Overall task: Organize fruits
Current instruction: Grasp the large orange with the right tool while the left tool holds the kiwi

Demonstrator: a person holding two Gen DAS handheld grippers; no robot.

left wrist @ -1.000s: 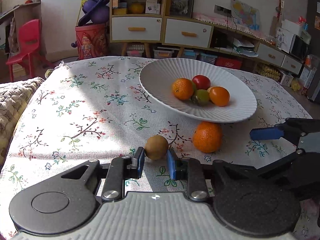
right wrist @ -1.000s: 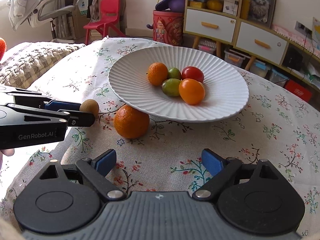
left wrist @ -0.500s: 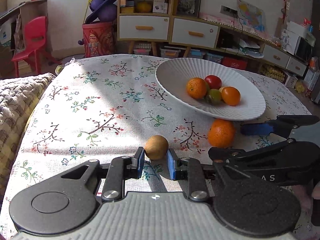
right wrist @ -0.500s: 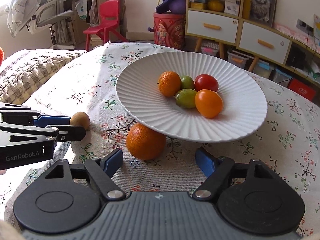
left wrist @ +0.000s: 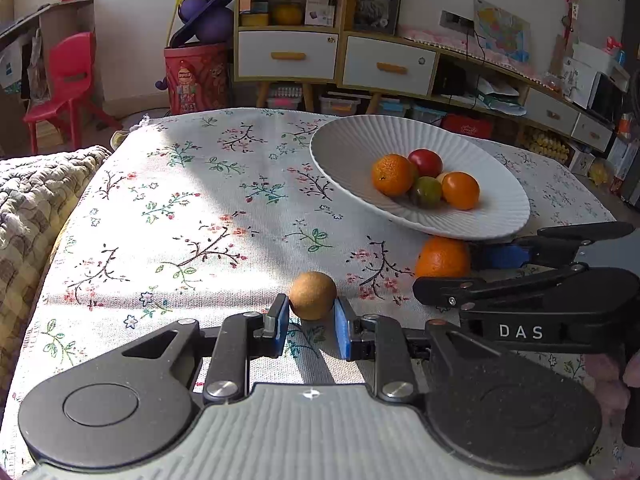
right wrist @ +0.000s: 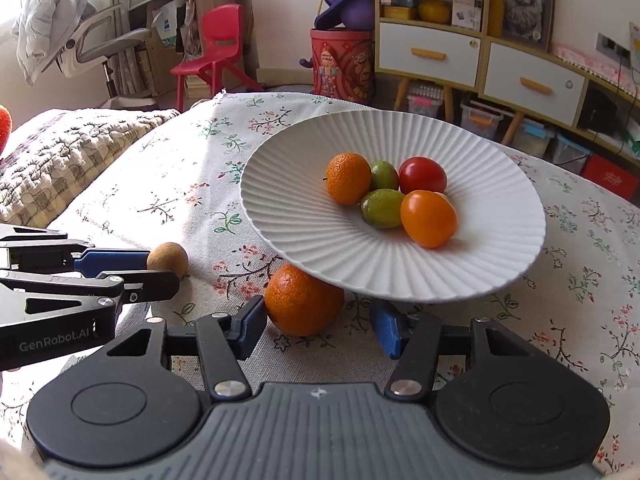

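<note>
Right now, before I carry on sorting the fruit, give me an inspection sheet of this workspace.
Surface: floral tablecloth, partly sunlit.
Job's things: white plate holds five small fruits; orange on the cloth, tucked under the plate rim; brown fruit off the plate.
Clutter: nothing seen.
Grippers: left gripper shut on the brown fruit; right gripper open, jaws just been closing around the orange.
Cables: cable hangs by the far wall.
Surroundings: quilt, red chair, drawer cabinet.
</note>
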